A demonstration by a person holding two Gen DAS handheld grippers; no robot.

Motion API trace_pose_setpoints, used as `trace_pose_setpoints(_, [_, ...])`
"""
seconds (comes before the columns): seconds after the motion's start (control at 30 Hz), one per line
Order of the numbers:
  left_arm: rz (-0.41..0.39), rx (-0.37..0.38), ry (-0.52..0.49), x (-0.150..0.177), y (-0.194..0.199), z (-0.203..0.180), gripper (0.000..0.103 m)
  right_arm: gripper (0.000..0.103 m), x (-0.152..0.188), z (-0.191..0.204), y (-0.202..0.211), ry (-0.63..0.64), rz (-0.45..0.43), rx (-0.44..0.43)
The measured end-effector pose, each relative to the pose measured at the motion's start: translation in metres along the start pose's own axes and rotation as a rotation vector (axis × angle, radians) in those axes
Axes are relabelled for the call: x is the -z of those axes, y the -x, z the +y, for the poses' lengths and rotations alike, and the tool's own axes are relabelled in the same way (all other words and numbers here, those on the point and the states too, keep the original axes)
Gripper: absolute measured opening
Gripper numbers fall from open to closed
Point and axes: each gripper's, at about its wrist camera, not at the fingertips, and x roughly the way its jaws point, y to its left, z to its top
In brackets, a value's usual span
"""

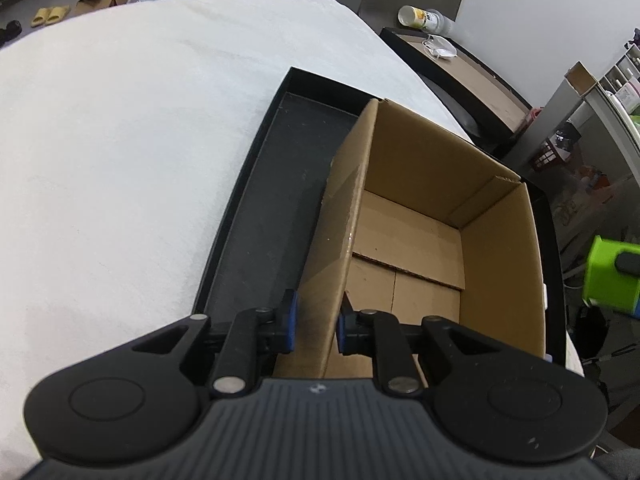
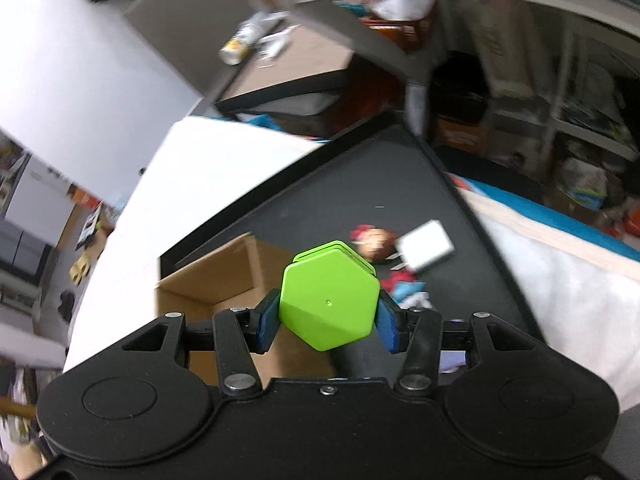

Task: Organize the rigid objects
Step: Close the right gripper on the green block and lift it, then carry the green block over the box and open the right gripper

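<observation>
My left gripper (image 1: 315, 330) is shut on the near left wall of an open, empty cardboard box (image 1: 408, 240), which stands in a black tray (image 1: 256, 216). My right gripper (image 2: 329, 320) is shut on a green hexagonal object (image 2: 330, 300) and holds it in the air above the tray (image 2: 360, 184), near the cardboard box (image 2: 216, 276). The green object also shows at the right edge of the left wrist view (image 1: 612, 276). On the tray beyond it lie a white charger plug (image 2: 426, 246) and small colourful toy figures (image 2: 376, 240).
The tray rests on a white cloth-covered surface (image 1: 120, 160). A dark side table (image 1: 472, 64) with a cup and a bottle stands behind. Cluttered shelves (image 2: 560, 120) are to the right. The right wrist view is motion-blurred.
</observation>
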Motion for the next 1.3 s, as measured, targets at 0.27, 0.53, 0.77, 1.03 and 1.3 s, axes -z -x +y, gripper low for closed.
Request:
trace_pose_setpoints(0.27, [0.005,0.006,0.002,0.000,-0.001,0.002,0.018,0.048,0.006,0.043,-0.014,0.105,0.031,-0.023])
trace_pose_setpoints(0.53, [0.014,0.028,0.011,0.000,-0.002,0.004,0.019,0.047,0.016,0.073,-0.034,0.165,0.064,-0.035])
trace_pose_setpoints(0.77, [0.031,0.048,0.040,-0.003,-0.004,0.007,0.020,0.047,0.018,0.094,-0.052,0.198,0.083,-0.035])
trace_pose_setpoints(1.03, [0.037,0.062,0.054,-0.005,-0.006,0.009,0.020,0.057,0.018,0.119,-0.056,0.249,0.045,-0.147])
trace_pose_setpoints(1.3, [0.038,0.066,0.068,-0.005,-0.007,0.010,0.021,0.076,0.020,0.102,-0.040,0.228,0.055,-0.103])
